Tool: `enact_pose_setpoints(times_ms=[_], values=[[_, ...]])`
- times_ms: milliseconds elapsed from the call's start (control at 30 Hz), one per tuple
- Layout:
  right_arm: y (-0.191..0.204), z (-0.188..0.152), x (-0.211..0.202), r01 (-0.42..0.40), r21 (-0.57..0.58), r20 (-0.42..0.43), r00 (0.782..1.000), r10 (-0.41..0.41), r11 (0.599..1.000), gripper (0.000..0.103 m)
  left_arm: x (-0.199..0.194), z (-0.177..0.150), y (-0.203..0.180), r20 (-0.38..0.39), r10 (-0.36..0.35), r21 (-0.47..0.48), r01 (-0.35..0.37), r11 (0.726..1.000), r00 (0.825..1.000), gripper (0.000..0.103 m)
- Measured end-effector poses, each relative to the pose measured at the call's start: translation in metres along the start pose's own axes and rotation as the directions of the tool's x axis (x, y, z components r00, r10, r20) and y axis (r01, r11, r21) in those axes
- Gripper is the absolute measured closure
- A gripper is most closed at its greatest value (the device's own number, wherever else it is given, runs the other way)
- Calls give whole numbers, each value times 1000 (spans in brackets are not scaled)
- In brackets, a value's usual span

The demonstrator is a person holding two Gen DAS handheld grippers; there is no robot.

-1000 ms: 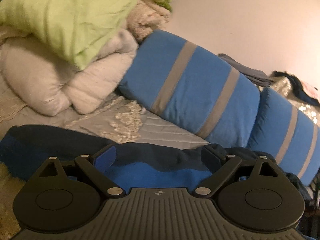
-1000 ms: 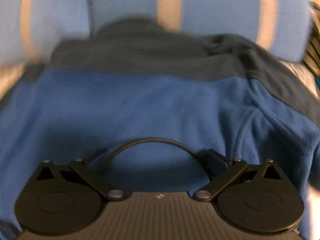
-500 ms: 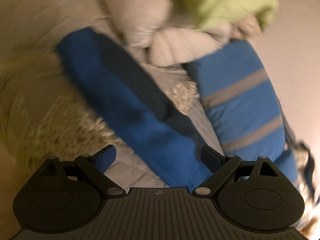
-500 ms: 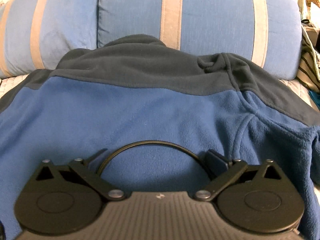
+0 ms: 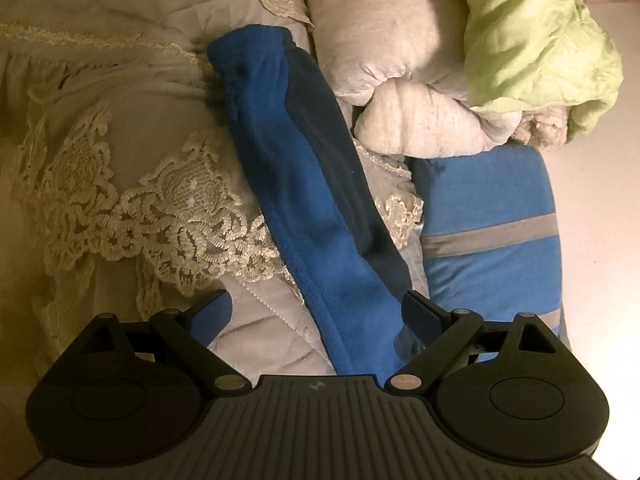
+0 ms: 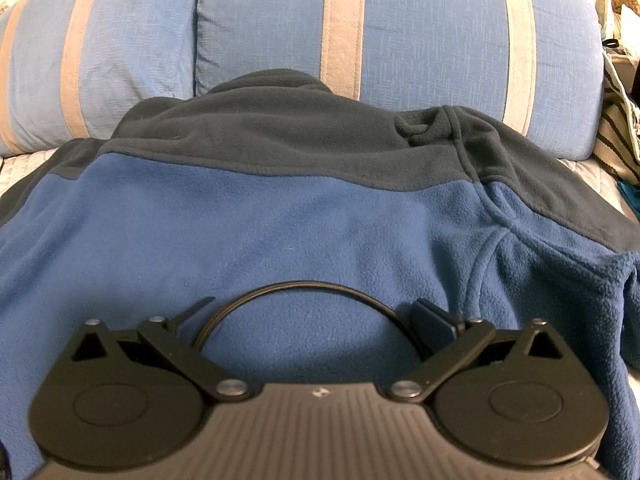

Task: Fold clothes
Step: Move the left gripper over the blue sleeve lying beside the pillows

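Here there is one fleece jacket (image 6: 280, 220), blue with a dark navy yoke, and two blue pillows with grey stripes, the nearer being the wide pillow (image 6: 420, 28) just beyond the collar. The left gripper (image 5: 316, 316) has its fingers spread wide and released, holding nothing; the jacket's one visible sleeve (image 5: 304, 168) passes between them, closer to the right finger (image 5: 424, 316), while quilted bedspread (image 5: 256, 320) shows beside the left finger. The sleeve's long axis runs from between the fingers away and up-left, its cuff end farthest out. Left of it lies open lace-trimmed bedcover (image 5: 132, 208); to its right a rolled white blanket (image 5: 420, 120) and a green quilt (image 5: 532, 40) crowd close. The right gripper (image 6: 316, 316) is likewise parted and empty, hovering over the jacket's back, collar pointing away from the fingers toward the pillows. A dark cord loop (image 6: 304, 292) arches between the fingers.
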State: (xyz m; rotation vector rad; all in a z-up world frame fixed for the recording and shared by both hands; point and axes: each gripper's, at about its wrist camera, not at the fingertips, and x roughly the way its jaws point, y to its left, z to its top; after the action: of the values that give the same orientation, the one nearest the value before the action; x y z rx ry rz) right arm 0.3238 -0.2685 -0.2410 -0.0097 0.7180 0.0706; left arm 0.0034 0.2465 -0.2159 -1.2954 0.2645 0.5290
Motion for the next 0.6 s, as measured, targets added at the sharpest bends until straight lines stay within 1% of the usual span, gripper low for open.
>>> enact_pose_setpoints(times_ms=[200, 467, 600], values=[[0, 0, 0, 0, 1, 1, 1000, 0, 1000, 0, 3, 0, -4, 9, 11, -3, -11, 1000, 1000, 10], [0, 0, -1, 0, 0, 1, 1000, 0, 1000, 0, 6, 2, -1, 11, -1, 9, 1, 1000, 1000, 10], [0, 0, -1, 1, 0, 1, 1000, -1, 1000, 0, 7, 2, 0, 18, -4, -5, 5, 1000, 1000, 10]])
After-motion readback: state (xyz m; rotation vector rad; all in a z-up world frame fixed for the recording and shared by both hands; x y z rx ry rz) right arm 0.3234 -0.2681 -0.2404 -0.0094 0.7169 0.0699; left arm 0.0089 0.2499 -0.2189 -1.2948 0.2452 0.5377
